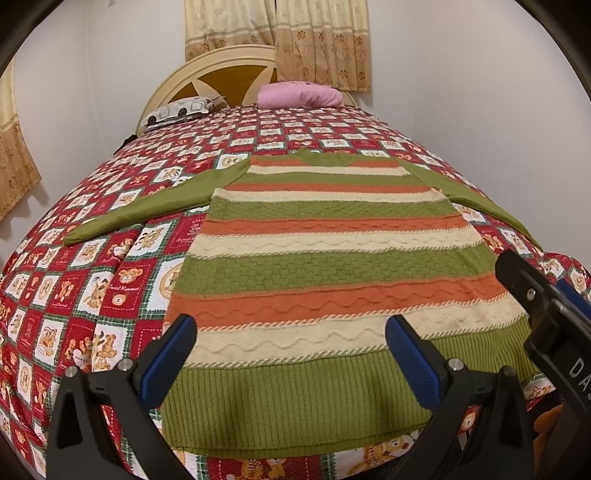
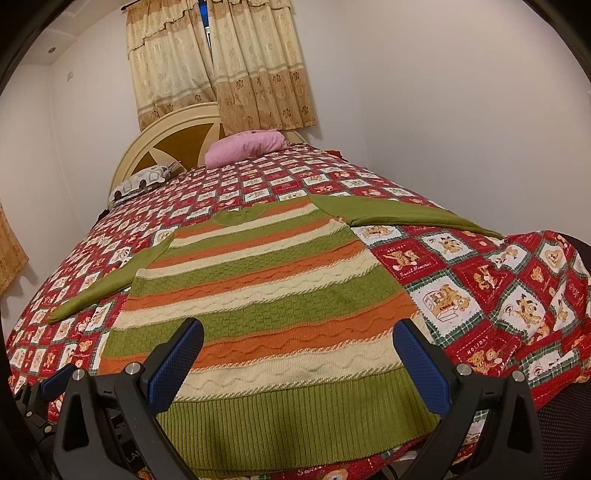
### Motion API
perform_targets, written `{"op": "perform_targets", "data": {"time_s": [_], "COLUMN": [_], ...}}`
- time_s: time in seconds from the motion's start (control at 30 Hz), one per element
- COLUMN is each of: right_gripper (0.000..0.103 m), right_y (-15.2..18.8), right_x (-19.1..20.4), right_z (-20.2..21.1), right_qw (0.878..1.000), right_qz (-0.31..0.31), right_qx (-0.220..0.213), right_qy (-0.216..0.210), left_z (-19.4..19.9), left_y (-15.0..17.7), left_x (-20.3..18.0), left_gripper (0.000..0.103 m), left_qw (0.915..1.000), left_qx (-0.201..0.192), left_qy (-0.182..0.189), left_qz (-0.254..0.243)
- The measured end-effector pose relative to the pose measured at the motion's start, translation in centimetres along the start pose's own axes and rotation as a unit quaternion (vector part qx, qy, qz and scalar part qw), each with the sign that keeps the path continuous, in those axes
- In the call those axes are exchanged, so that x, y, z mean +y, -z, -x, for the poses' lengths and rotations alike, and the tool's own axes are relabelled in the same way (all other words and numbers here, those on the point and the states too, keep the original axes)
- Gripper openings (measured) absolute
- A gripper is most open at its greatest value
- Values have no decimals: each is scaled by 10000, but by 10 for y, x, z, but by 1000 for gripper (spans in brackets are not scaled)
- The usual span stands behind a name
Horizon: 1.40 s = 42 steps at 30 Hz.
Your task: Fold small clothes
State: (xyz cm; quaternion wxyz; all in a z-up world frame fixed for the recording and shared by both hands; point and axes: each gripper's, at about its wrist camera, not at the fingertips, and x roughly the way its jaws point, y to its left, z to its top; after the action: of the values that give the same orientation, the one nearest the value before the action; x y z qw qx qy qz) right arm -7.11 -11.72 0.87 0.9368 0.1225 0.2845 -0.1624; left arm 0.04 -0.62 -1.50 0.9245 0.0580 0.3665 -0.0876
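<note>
A small knitted sweater (image 1: 332, 240) with green, orange and cream stripes lies flat on the bed, hem toward me, both green sleeves spread out to the sides. The same sweater (image 2: 280, 314) fills the middle of the right wrist view. My left gripper (image 1: 291, 332) hovers open over the ribbed green hem, nothing between its blue pads. My right gripper (image 2: 299, 339) is open too, above the hem's right part. In the left wrist view, the right gripper's black body (image 1: 546, 314) shows at the right edge.
The bed carries a red patchwork bedspread (image 1: 92, 277) with teddy-bear prints. A pink pillow (image 1: 299, 94) and a patterned pillow (image 1: 181, 109) rest by the cream headboard (image 1: 207, 70). Curtains (image 1: 280, 33) hang behind. White walls flank the bed on both sides.
</note>
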Motion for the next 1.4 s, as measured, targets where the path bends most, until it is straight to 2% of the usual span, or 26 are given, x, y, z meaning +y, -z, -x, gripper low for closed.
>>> {"op": "perform_targets", "data": {"time_s": [0.77,1.07,1.4], "right_gripper": [102,102,102], "right_y": [1,-7,-45], "right_x": [-2,-20,-18], "right_z": [-7,-32,-83], "right_qw": [9999,9997,9991], "right_qz": [-70,-57,271], "right_qx": [28,58,129], "right_qy": [-80,227,307], "left_z": [-10,-40,-88], "left_y": [0,-16,-56], "left_x": [3,17,28], "left_gripper": [103,103,103], "left_qw": [9999,9996,9988], "left_qx": [132,238,376], "left_qy": [36,-130,-298], "left_qz": [72,88,136]}}
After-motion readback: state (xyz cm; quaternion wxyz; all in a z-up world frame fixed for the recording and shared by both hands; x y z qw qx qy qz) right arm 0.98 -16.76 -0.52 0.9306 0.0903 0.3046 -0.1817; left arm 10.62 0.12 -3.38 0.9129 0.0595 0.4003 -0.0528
